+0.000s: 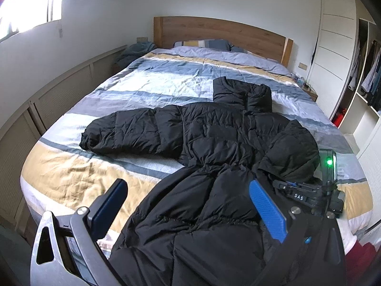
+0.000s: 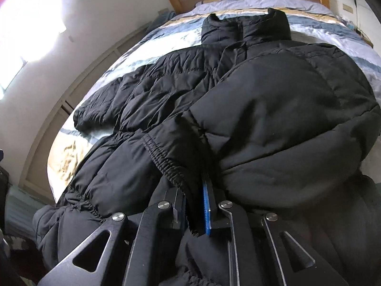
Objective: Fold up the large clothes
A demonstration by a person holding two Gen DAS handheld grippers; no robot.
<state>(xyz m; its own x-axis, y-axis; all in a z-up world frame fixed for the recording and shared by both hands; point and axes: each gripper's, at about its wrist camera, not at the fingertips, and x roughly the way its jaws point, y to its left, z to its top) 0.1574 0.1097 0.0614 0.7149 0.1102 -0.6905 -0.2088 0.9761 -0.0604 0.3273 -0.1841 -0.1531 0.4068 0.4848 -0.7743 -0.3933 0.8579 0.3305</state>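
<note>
A black puffer jacket lies front up on the bed, collar toward the headboard, its left sleeve stretched out to the left. My left gripper is open above the jacket's lower part, holding nothing. My right gripper is shut on the elastic cuff of the right sleeve, which is folded over the jacket's body. The right gripper also shows in the left wrist view at the jacket's right side.
The bed has a striped blue, white and yellow duvet and a wooden headboard. Low cabinets run along the left wall. An open wardrobe stands at the right.
</note>
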